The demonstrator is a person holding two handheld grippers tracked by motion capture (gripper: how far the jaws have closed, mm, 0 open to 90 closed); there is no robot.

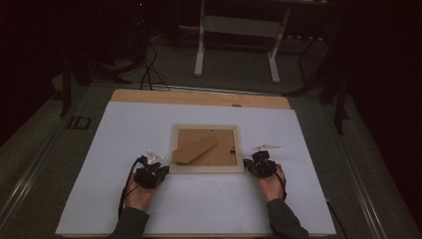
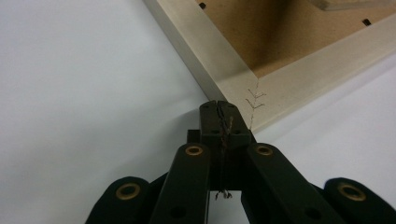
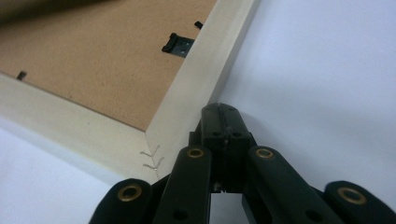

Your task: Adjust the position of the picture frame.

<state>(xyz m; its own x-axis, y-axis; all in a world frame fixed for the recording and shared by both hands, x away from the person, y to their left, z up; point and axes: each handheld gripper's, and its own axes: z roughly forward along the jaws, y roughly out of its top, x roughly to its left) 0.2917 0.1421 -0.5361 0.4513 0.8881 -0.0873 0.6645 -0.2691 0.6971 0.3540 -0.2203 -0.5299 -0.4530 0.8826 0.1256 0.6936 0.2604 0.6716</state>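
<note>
Both hands sat at the near edge of the white board (image 1: 124, 199). On it the picture frame (image 1: 207, 170) lay face down, centred. Left gripper (image 1: 161, 172) and right gripper (image 1: 247, 167), shut and empty, stood at its near corners; uneven shoves might twist or skid it.

Two forearms in dark sleeves come in from the near edge, well apart, each bare hand wrapped around a black two-jaw gripper. The left hand (image 1: 138, 191) holds the left gripper (image 1: 160, 172), angled forward and inward, its jaws pressed together with nothing between them. The right hand (image 1: 271, 185) holds the right gripper (image 1: 247, 167), angled forward and inward the opposite way, its jaws likewise closed and empty. A black cable trails back beside each wrist.
</note>
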